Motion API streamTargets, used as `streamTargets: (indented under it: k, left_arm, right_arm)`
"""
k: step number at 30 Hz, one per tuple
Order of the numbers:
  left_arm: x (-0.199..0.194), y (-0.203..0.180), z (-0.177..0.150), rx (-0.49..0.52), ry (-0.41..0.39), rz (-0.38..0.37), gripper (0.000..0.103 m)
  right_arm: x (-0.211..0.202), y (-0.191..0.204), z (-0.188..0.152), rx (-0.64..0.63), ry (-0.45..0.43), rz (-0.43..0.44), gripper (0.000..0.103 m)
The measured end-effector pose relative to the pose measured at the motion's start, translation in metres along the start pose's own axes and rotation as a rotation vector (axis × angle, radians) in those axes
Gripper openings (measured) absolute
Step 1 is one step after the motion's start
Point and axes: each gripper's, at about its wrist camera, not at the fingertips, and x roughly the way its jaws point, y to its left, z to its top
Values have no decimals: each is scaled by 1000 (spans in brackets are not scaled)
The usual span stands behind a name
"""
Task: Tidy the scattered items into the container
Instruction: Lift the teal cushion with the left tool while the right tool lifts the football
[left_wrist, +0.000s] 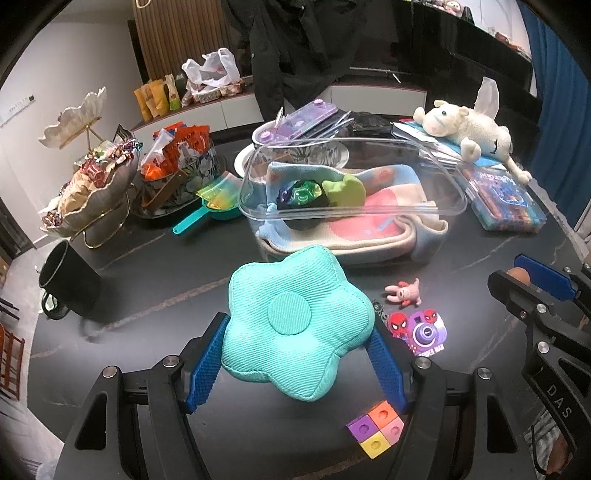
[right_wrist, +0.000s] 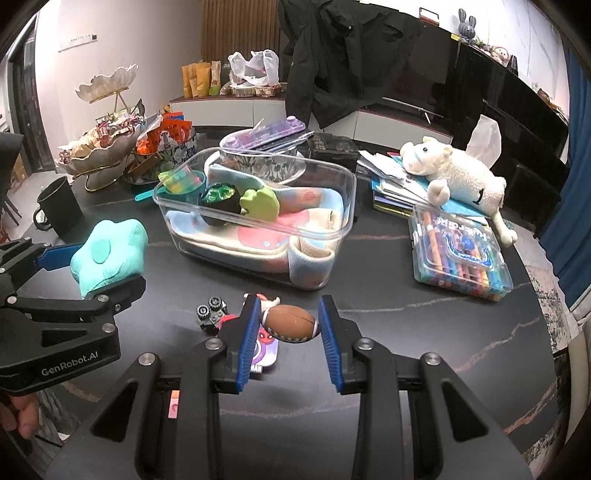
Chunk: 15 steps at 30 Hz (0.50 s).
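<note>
Grippers both loaded for the clear plastic container (right_wrist: 332, 206) at twelve o'clock: left gripper (left_wrist: 299, 354) clamps a teal flower-shaped cushion (left_wrist: 295, 325), right gripper (right_wrist: 288, 328) pinches a small brown toy football (right_wrist: 291, 323).

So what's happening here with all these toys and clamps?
A person is tidying toys into the clear container using two handheld tools. The left gripper holds a teal flower cushion; the right gripper holds a small toy football. Both are off the table, short of the container. A cube block and Spider-Man sticker remain out.
</note>
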Motion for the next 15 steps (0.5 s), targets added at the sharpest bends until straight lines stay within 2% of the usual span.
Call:
streamTargets:
  k: [15]
  left_arm:
    - [1,2,23,4,-25,13,69]
  right_arm:
    - [2,-1,18,-12,-16,1,29]
